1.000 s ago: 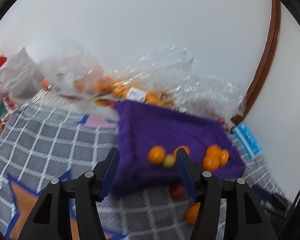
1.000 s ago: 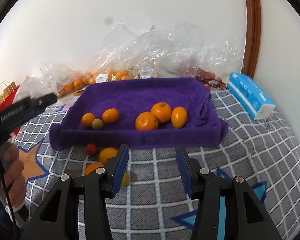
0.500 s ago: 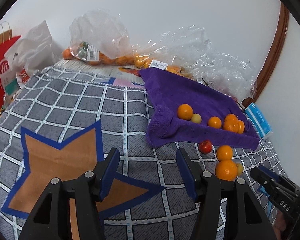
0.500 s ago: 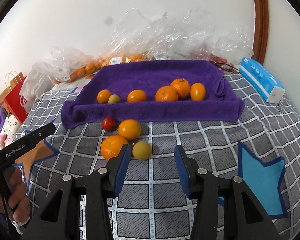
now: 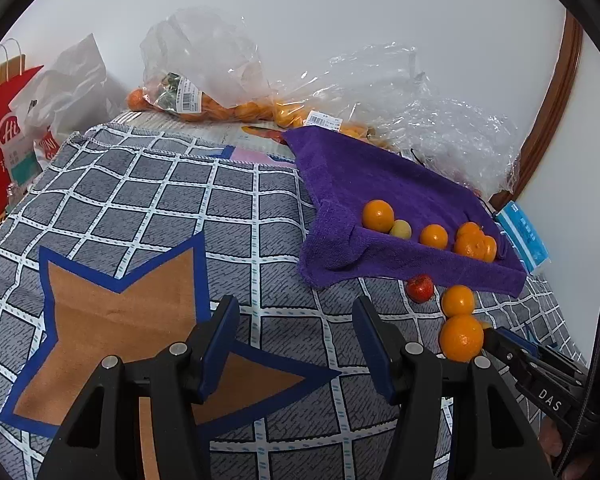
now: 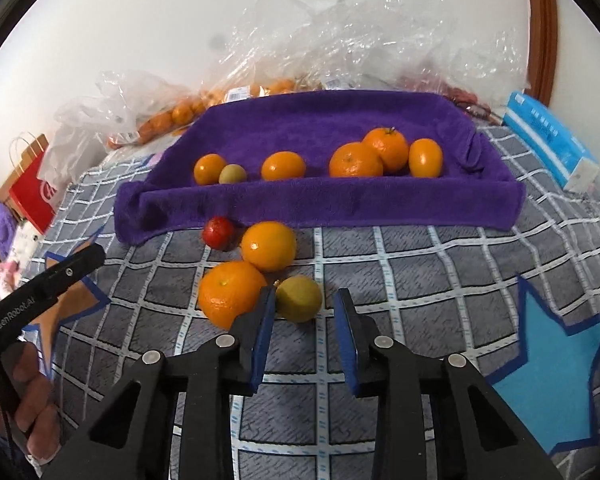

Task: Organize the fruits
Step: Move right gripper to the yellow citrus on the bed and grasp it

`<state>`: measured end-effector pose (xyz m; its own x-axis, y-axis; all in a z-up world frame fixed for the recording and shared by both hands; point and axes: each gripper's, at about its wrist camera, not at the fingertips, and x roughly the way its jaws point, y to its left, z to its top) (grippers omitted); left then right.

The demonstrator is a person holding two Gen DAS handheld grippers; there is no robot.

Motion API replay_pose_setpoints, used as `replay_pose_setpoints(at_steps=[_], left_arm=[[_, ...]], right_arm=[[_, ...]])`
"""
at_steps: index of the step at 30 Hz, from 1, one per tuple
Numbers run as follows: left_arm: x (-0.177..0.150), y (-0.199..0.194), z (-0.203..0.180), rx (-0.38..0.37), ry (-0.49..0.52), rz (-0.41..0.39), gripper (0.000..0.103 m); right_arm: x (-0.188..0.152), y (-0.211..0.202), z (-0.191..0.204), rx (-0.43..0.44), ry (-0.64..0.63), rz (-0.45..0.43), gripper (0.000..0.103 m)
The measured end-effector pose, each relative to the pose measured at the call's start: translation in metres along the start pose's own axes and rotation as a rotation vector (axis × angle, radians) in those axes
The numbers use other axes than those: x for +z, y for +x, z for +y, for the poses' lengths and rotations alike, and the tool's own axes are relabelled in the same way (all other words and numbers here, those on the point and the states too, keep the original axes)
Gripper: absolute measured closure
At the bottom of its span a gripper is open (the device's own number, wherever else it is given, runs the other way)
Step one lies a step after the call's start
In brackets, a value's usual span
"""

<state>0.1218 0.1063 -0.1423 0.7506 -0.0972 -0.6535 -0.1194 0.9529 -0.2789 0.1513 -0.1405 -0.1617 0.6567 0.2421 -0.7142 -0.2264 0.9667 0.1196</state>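
Note:
A purple towel (image 6: 340,120) lies on the checked cloth and holds several oranges and a small yellow-green fruit (image 6: 232,174). In front of it lie a red fruit (image 6: 218,232), two oranges (image 6: 269,245) (image 6: 230,298) and a yellow-green fruit (image 6: 300,298). My right gripper (image 6: 305,312) is open, its tips just short of that yellow-green fruit, left finger beside the near orange. My left gripper (image 5: 296,336) is open and empty over the cloth, left of the loose fruit (image 5: 461,338). The towel (image 5: 380,176) shows there too.
Clear plastic bags of oranges (image 5: 204,80) and crumpled wrap (image 6: 360,32) line the wall behind the towel. A red paper bag (image 5: 4,128) stands at the left. A blue tissue pack (image 6: 552,144) lies right of the towel. A wooden frame (image 5: 552,100) runs up the right.
The right gripper has come down and forward toward the loose fruit in front of the towel. The left gripper has drawn back and left, away from the towel. Both stay open.

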Motion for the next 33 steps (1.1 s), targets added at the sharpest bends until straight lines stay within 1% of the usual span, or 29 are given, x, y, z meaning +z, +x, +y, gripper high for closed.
replay_pose_setpoints(at_steps=[3,7,8,9,10,15,17,20,21,24,28,31,33], left_arm=[[0.000,0.001,-0.002,-0.002,0.012,0.002,0.047],[0.000,0.002,-0.003,-0.006,0.016,0.009,0.047],[0.000,0.003,-0.002,-0.007,0.015,0.010,0.047],[0.000,0.003,-0.002,-0.008,0.013,0.011,0.047],[0.000,0.003,-0.001,-0.009,0.011,0.011,0.047],[0.000,0.004,-0.002,-0.009,0.010,0.014,0.047],[0.000,0.005,-0.002,-0.010,0.012,0.020,0.047],[-0.001,0.008,-0.003,-0.025,0.018,0.035,0.047],[-0.002,0.009,-0.004,-0.025,0.022,0.039,0.047],[-0.003,0.009,-0.005,-0.033,0.026,0.043,0.047],[-0.003,0.009,-0.002,-0.044,0.009,0.047,0.047],[-0.003,0.008,-0.001,-0.048,0.007,0.043,0.047],[-0.003,0.010,0.000,-0.053,0.001,0.052,0.048]], right_arm=[[0.003,0.003,0.002,-0.005,-0.018,-0.003,0.072],[0.005,0.009,0.003,0.016,-0.035,0.005,0.072],[0.005,0.009,0.002,0.024,-0.034,0.004,0.073],[0.005,0.009,0.001,0.039,-0.033,0.006,0.076],[0.005,0.008,0.000,0.041,-0.028,0.005,0.076],[0.004,-0.006,-0.019,-0.018,0.002,-0.030,0.076],[0.003,-0.004,-0.029,-0.020,0.017,-0.001,0.076],[0.002,0.004,-0.037,0.030,0.052,0.045,0.074],[0.001,0.006,-0.036,0.017,0.051,0.044,0.074],[-0.001,0.009,-0.026,-0.055,0.008,0.023,0.074],[0.001,0.001,-0.025,-0.065,-0.003,-0.039,0.074],[0.000,-0.010,-0.031,-0.116,-0.034,-0.095,0.074],[0.002,-0.013,-0.036,-0.130,-0.038,-0.115,0.074]])
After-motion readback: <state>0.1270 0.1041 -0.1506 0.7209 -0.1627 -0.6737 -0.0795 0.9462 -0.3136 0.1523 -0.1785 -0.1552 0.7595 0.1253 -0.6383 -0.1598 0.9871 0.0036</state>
